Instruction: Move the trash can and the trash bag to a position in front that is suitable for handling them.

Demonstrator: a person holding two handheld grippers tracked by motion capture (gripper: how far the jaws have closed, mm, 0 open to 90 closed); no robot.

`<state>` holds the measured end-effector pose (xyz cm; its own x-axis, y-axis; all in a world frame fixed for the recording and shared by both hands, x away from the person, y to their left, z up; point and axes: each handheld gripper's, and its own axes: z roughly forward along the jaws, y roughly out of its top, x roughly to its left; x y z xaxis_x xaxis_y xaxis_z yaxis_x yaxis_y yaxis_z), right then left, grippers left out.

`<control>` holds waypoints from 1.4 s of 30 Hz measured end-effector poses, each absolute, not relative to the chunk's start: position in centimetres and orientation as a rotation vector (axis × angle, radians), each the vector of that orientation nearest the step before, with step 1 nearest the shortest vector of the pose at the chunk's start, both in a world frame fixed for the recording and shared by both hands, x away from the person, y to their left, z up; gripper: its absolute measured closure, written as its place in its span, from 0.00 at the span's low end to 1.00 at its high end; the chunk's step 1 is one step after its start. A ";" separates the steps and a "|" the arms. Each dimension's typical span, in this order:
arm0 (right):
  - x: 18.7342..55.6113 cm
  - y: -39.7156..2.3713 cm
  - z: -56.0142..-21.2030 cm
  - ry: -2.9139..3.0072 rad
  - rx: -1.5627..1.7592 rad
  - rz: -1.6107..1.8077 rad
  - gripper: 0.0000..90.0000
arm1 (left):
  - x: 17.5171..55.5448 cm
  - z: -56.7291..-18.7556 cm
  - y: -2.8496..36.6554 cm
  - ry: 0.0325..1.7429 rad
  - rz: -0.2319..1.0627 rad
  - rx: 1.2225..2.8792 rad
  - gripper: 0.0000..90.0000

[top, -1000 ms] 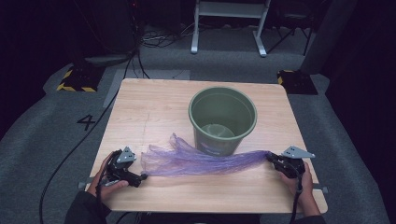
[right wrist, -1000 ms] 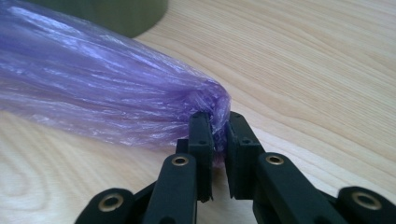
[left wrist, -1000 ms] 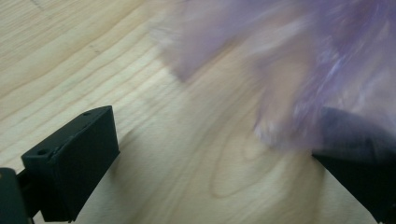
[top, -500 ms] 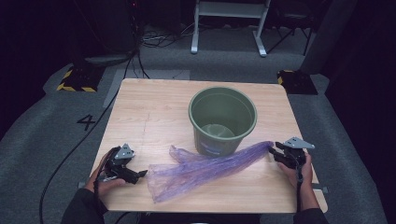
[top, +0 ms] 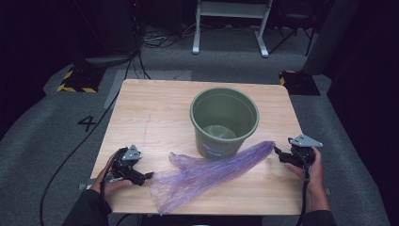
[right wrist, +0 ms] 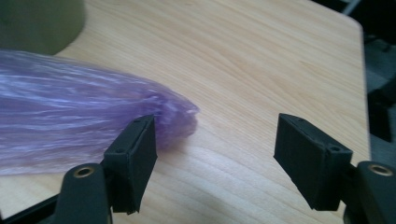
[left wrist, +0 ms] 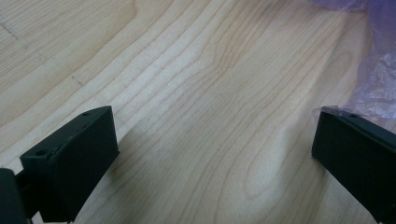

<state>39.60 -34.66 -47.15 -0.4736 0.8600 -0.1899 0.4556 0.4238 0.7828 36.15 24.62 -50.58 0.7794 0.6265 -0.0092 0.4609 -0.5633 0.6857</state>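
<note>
Released since earlier, bag (top: 211, 170) lies slack between grippers; right gripper (top: 282, 155) jaws just opened, bag tip beside them; left gripper (top: 147, 176) spread, bag edge alongside.

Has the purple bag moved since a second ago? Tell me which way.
Yes. The purple bag dropped slack onto the table, its left end sagging toward the near edge, away from the green bucket.

The right hand-held gripper (right wrist: 215, 161) has its two black jaws spread wide, having just been opening, with bare wood between them. The purple plastic bag (right wrist: 79, 126) lies loose on the bench (right wrist: 261, 60), its bunched tip poking out just past the left jaw, not pinched. A green bucket (right wrist: 42, 21) sits in the top left corner, right behind the bag.
</note>
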 end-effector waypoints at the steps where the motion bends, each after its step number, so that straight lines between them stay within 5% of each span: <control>1: 39.5 -34.7 -46.9 2.099 1.107 0.910 0.34 | 36.3 -50.6 24.5 0.800 0.306 2.273 0.00; 9: 37.2 -33.2 -45.7 2.033 1.149 1.153 0.43 | 36.5 -50.6 23.3 0.789 0.306 2.274 0.00; 24: 38.5 -29.2 -48.9 2.190 1.164 1.151 0.40 | 37.1 -50.5 20.6 0.723 0.276 2.293 0.00; 31: 39.6 -28.7 -49.9 2.248 1.158 1.082 0.57 | 37.2 -50.5 20.6 0.720 0.275 2.295 0.00; 42: 39.9 -28.6 -50.2 2.270 1.152 1.075 0.64 | 36.7 -50.5 22.5 0.767 0.297 2.285 0.00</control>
<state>39.89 -28.63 -50.23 -0.5938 0.8045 0.0094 0.5172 0.3728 0.7704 36.74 22.45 -50.54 0.7986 0.6019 -0.0043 0.4416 -0.5810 0.6836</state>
